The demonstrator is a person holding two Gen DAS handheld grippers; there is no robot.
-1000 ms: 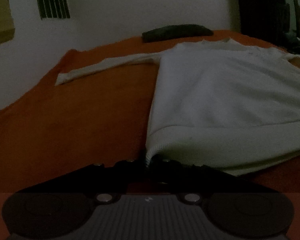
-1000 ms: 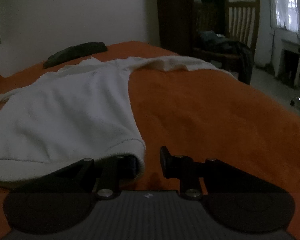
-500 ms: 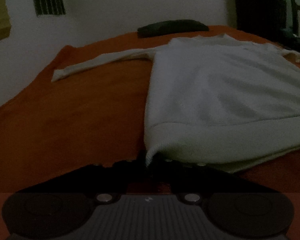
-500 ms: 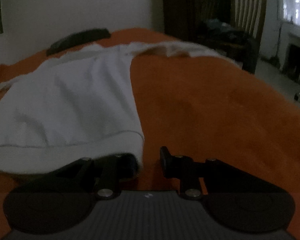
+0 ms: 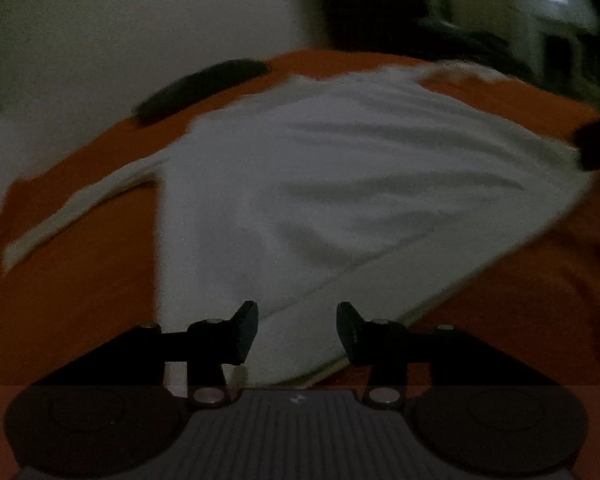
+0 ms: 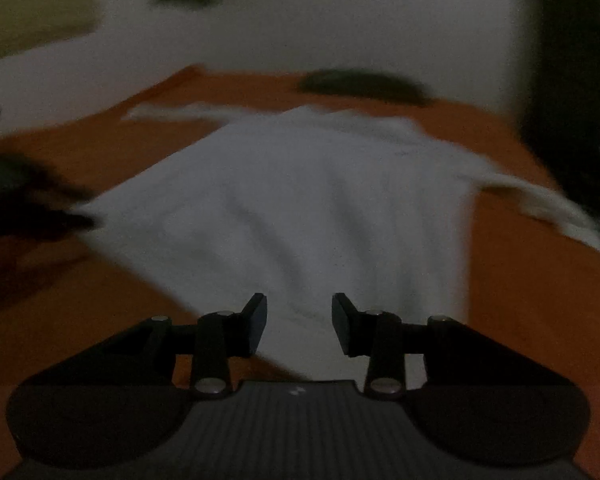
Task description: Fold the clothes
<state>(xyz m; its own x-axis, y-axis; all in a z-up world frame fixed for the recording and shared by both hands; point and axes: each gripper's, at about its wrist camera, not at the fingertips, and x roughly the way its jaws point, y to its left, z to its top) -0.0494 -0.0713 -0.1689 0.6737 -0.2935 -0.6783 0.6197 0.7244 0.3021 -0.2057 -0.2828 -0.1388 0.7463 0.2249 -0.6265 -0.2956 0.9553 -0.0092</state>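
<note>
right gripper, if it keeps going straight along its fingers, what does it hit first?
Most likely the white knit sweater spread on the orange bed cover. The right gripper points down at the garment's body, jaws apart with nothing pinched between them. The picture is blurred, so depth is uncertain.
</note>
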